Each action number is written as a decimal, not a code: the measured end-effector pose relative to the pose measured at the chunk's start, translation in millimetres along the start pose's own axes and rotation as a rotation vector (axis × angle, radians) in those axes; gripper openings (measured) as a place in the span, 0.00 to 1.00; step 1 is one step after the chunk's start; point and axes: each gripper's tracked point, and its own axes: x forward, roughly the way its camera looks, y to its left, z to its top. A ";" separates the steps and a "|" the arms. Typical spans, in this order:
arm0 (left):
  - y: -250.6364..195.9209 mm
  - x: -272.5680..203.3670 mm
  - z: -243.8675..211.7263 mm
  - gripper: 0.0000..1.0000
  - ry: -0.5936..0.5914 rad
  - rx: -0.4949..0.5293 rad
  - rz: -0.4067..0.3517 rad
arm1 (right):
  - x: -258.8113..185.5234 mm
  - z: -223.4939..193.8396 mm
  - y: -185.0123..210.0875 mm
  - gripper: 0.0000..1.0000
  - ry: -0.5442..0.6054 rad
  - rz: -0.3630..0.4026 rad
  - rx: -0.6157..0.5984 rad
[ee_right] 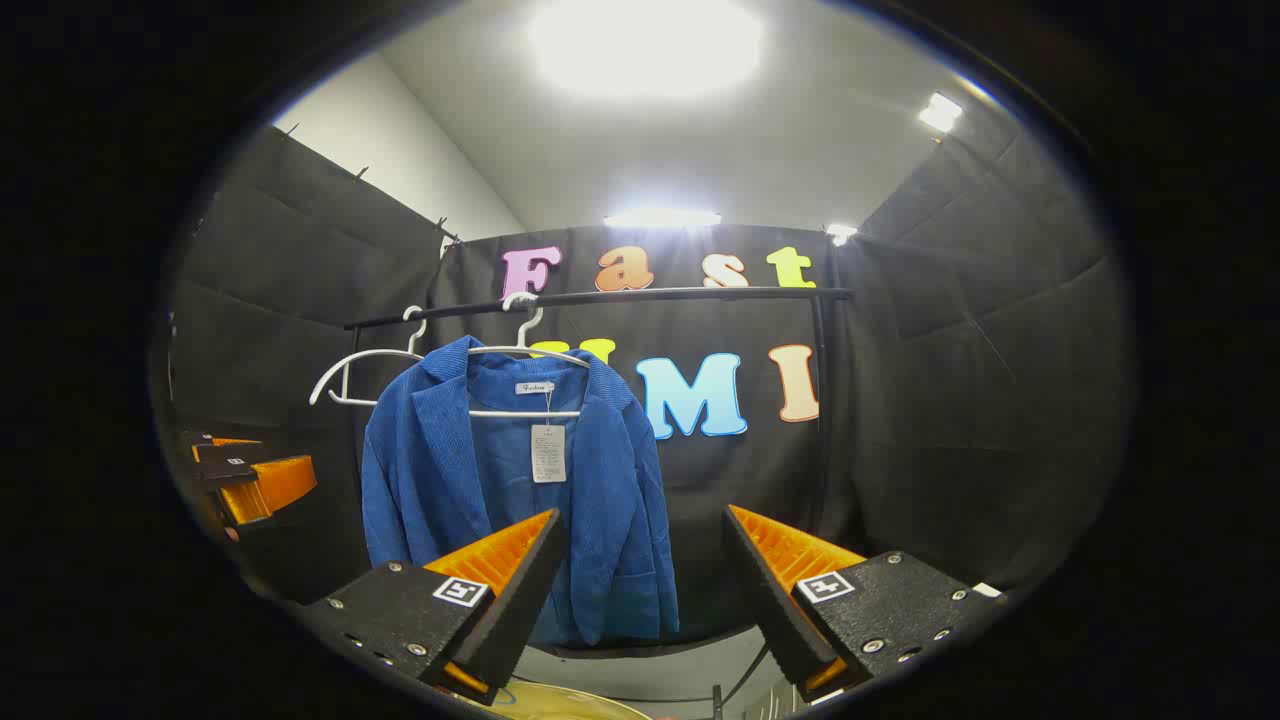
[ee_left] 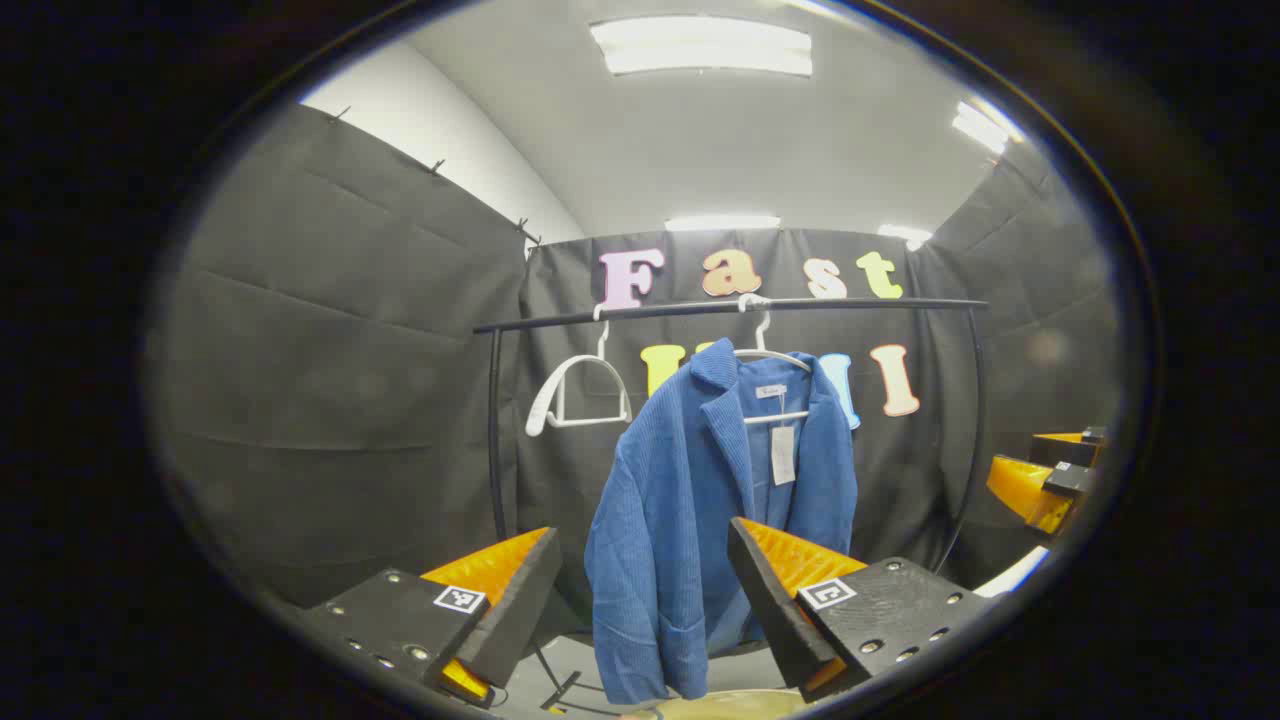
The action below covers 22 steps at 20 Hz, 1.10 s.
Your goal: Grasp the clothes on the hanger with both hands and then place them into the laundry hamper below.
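— Two tools, and neither has anything in it: the left tool (ee_left: 640,590) stands with its jaws spread wide, and the right tool (ee_right: 640,575) the same. I'd say we're at the approach, before any grasp.

— Where is the garment?

— The blue corduroy jacket (ee_left: 700,500) hangs on a white plastic hanger (ee_right: 520,385) from the black metal rail (ee_left: 730,308), well apart from both tools. A paper tag (ee_right: 547,452) dangles inside the collar. An empty white hanger (ee_left: 580,395) sits on the rail beside it.

— So what does the next move want?

— Both tools brought forward to the cloth, one toward each shoulder I'd judge, then closed on the fabric so it can lift off the hanger.

— And the hamper?

— Only a pale yellowish rim (ee_right: 570,700) at the bottom edge, below the jacket; probably the hamper, though I can't be sure.

— The room?

— Black cloth walls (ee_left: 330,380), white ceiling with strip lights (ee_left: 700,45), pale floor under the rail.
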 end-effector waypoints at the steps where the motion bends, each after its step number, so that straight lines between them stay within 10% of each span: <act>1: 1.5 -0.5 -3.0 0.99 0.004 -0.001 -0.001 | -0.7 -0.7 -0.7 0.96 0.001 -0.005 0.000; 22: 25.5 -7.6 -9.9 0.99 0.001 0.011 -0.053 | -22.6 -11.9 -3.5 0.96 0.035 -0.083 -0.011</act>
